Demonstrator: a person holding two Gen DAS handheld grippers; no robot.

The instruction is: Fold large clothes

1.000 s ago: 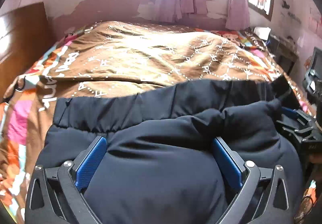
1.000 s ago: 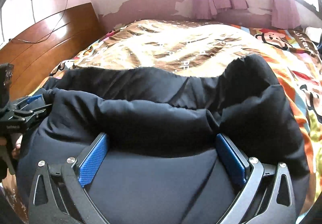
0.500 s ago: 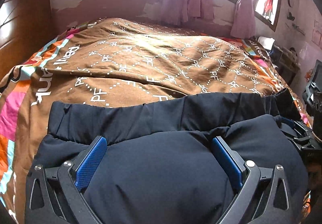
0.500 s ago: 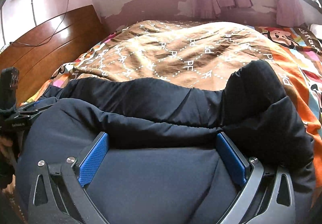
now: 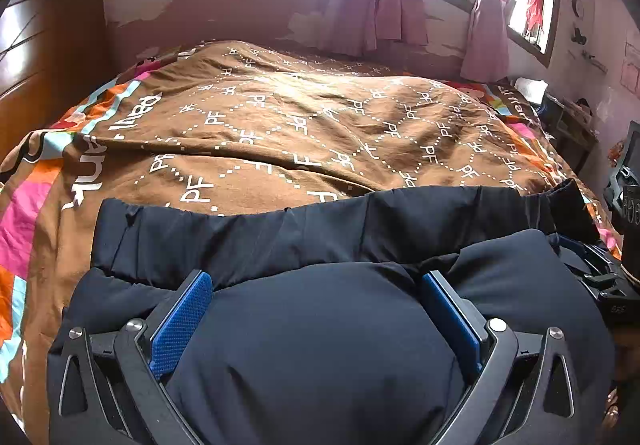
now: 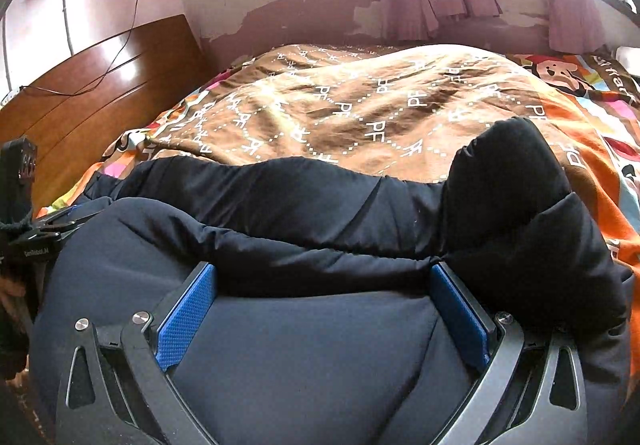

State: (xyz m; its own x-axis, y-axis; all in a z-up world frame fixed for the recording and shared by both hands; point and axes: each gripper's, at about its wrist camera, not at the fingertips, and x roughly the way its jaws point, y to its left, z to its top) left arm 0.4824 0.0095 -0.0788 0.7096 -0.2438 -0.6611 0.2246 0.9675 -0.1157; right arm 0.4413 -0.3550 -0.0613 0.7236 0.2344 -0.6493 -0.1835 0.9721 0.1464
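A large dark navy padded jacket (image 5: pixel 312 357) lies on the near part of the bed, its lower half doubled over a flat strip of the same garment (image 5: pixel 320 225). It also fills the bottom of the right wrist view (image 6: pixel 312 357). My left gripper (image 5: pixel 316 285) stands with its jaws wide apart, the puffy fold bulging between the blue pads (image 5: pixel 180 325). My right gripper (image 6: pixel 320 277) is the same, jaws wide, with the fold between its blue pads (image 6: pixel 186 315). A black sleeve or hood (image 6: pixel 508 181) sticks up at the right.
The bed has a brown quilt (image 5: pixel 300 133) with white "PF" print and bright cartoon borders. A wooden headboard (image 6: pixel 92 93) stands at the left. Pink curtains (image 5: pixel 380 5) hang at the window behind. A desk with clutter (image 5: pixel 576 121) is at the far right.
The folded top of the jacket has come down and flattened onto the lower layer. Both cameras now sit lower and see more of the quilt. The jaws stay wide.
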